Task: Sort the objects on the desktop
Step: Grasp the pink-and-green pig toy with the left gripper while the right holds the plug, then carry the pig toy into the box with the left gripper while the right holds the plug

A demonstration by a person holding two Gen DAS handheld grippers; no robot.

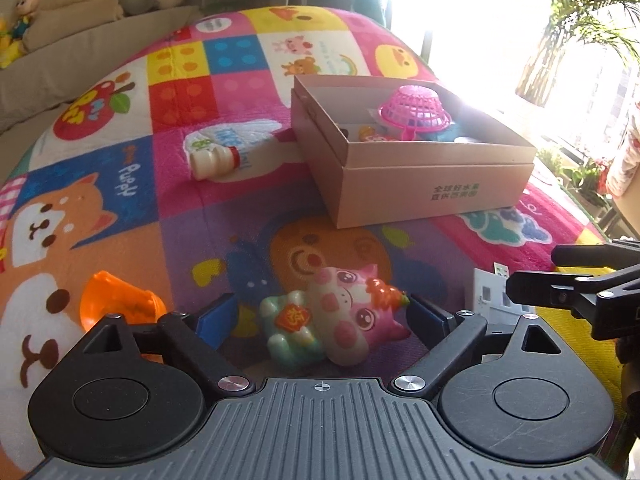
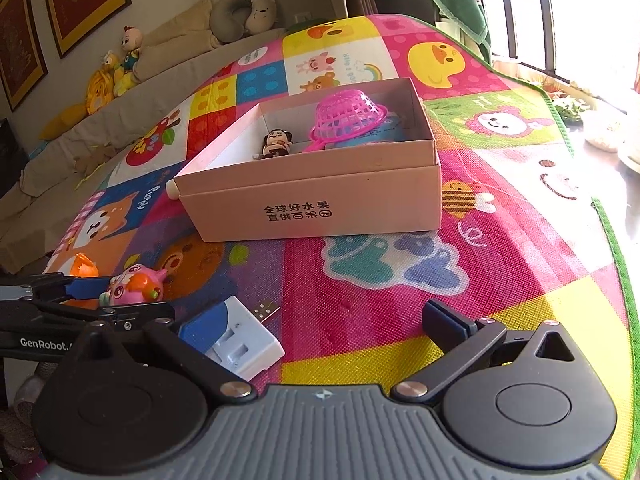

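Left gripper [image 1: 324, 320] fingers wide open around pig toy [image 1: 352, 314], not gripping, in front of cardboard box [image 1: 432, 176]. Right gripper [image 2: 320, 330] fingers wide open, holding nothing, white adapter [image 2: 244, 342] at its left finger. Pink strainer [image 2: 348, 114] inside box.

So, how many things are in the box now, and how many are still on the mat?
In the box: 3 visible (pink basket, figurine, blue item)
On the mat: 4 (pig toy, orange piece, bottle, white adapter)
Total: 7
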